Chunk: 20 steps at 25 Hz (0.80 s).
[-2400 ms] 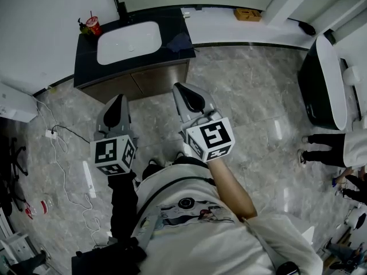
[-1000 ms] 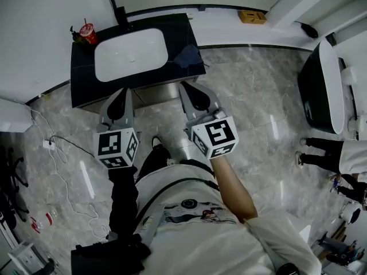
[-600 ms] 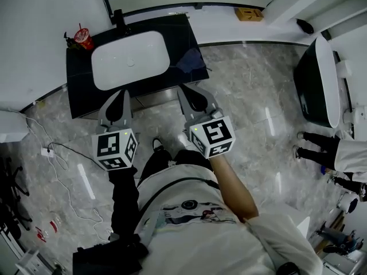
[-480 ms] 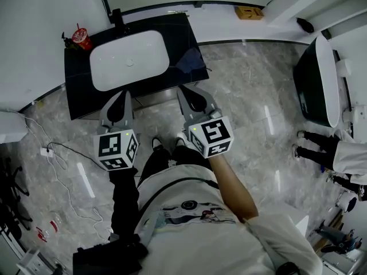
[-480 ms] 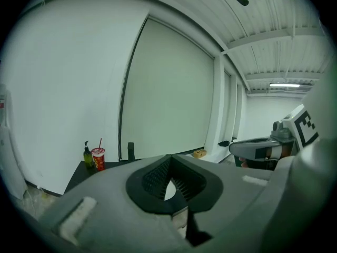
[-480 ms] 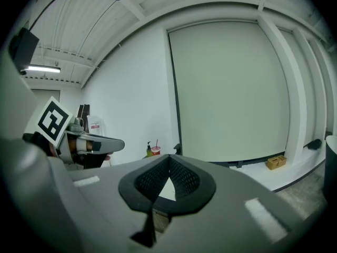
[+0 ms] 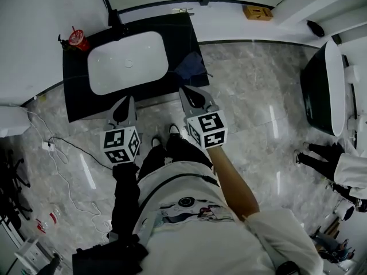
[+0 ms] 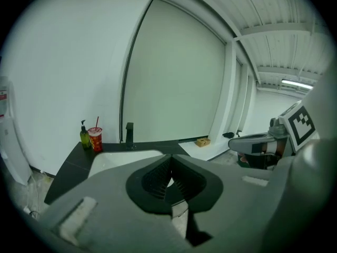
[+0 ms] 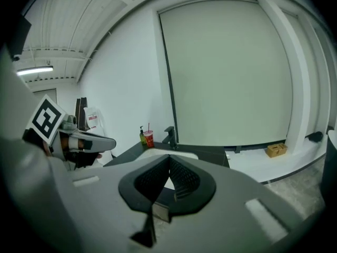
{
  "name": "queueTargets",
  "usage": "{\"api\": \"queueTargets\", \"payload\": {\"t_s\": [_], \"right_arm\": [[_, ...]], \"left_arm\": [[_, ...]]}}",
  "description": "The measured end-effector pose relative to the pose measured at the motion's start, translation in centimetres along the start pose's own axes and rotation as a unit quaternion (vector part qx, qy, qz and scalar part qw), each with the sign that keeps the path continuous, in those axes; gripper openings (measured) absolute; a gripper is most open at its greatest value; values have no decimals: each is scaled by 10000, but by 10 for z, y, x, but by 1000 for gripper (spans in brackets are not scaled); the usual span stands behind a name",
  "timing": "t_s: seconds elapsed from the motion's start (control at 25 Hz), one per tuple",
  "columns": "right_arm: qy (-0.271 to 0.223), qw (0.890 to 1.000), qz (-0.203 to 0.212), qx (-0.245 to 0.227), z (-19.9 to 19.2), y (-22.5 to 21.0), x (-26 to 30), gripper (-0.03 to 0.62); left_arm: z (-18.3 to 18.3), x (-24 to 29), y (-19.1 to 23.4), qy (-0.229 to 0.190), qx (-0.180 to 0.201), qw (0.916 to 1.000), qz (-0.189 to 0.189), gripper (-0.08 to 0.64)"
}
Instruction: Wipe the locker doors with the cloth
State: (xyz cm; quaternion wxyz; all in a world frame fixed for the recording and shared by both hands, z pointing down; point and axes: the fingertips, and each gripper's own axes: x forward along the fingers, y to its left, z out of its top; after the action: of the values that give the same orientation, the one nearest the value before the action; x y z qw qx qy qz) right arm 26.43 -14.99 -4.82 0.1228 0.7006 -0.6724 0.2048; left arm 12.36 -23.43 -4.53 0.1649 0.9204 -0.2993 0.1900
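Bathroom count, by kind.
One left gripper [image 7: 125, 105], one right gripper [image 7: 189, 93]; one sink [image 7: 127, 62], one tap [image 7: 113, 18], one red cup [image 7: 76, 39], one bottle [image 8: 85, 137], one cloth [image 7: 192, 67], one box [image 7: 256, 12], one tub [image 7: 332, 85].

A washroom: a white basin [image 7: 127, 62] in a black counter [image 7: 182, 39], with tap [image 8: 129, 133] and soap bottle [image 8: 84, 137], stood ahead of the left claw [image 7: 125, 103]

White T-shirt [image 7: 195, 234] with a chest print [image 7: 189, 212] and black strap [image 7: 172, 177], black left sleeve [image 7: 123, 193], dark trousers [image 7: 172, 150]. The left gripper [image 7: 126, 101] and right gripper [image 7: 188, 90] have grey shells and white cubes [image 7: 120, 146] with black square markers.
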Motion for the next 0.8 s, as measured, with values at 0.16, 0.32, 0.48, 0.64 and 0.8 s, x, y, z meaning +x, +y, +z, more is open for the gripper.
{"api": "queueTargets", "payload": {"t_s": [0.16,0.32,0.48,0.64,0.8], "right_arm": [[327,9994,59,69,-21,-26,22,5],[637,9978,202,36,-42,-47,44,20],[870,9958,283,-13,-59,-65,65,29],[1083,9935,333,-66,-73,-84,87,38],[1335,9904,355,-76,-93,-103,106,41]], "left_arm": [[-16,18,-6,301,-18,9995,34,3],[-27,36,-10,516,-3,9986,61,3],[-37,52,-12,692,-44,9976,83,3],[-50,71,-11,915,-112,9957,82,3],[-64,86,-9,1126,-186,9934,136,3]]}}
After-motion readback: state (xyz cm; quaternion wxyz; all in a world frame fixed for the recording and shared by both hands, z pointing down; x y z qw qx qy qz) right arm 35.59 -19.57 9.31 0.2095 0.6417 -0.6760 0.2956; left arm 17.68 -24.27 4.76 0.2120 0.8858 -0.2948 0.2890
